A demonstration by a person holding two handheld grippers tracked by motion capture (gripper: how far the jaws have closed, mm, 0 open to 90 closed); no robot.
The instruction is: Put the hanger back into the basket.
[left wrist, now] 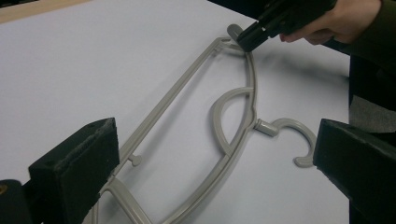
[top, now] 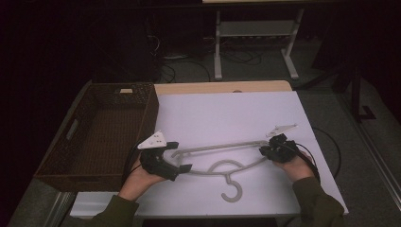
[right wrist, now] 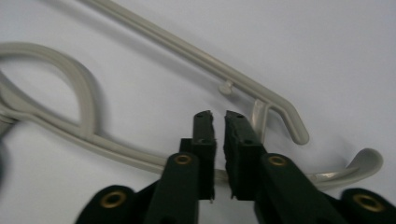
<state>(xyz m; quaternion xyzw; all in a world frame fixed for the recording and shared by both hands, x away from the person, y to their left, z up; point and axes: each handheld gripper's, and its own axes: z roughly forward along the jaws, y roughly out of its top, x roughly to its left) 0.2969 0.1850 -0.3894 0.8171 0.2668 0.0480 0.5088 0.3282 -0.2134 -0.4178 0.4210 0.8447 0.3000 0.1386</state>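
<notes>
Your right gripper has its jaws pressed nearly together on the rim of the grey hanger at that hanger's right end; in the right gripper view the pads pinch the thin bar between them, so that hold looks made. Your left gripper sits at the hanger's other end, at the centre left of the high view, but its jaws stand wide apart. In the left gripper view the hanger's near corner lies between them, untouched. So I judge one grip is done and the second is still to close; the hanger itself lies flat on the white bench, hook pointing to the lower edge of the frame.

For room, you have plenty above the hanger: the upper half of the bench top is bare. The brown wicker basket fills the left of the frame, and its near wall stands just beside your left hand, so a swing leftward needs a lift over that rim first. The hook end lies near the bench's lower edge, and your right hand is close to the right edge, where a cable loops off the side.
</notes>
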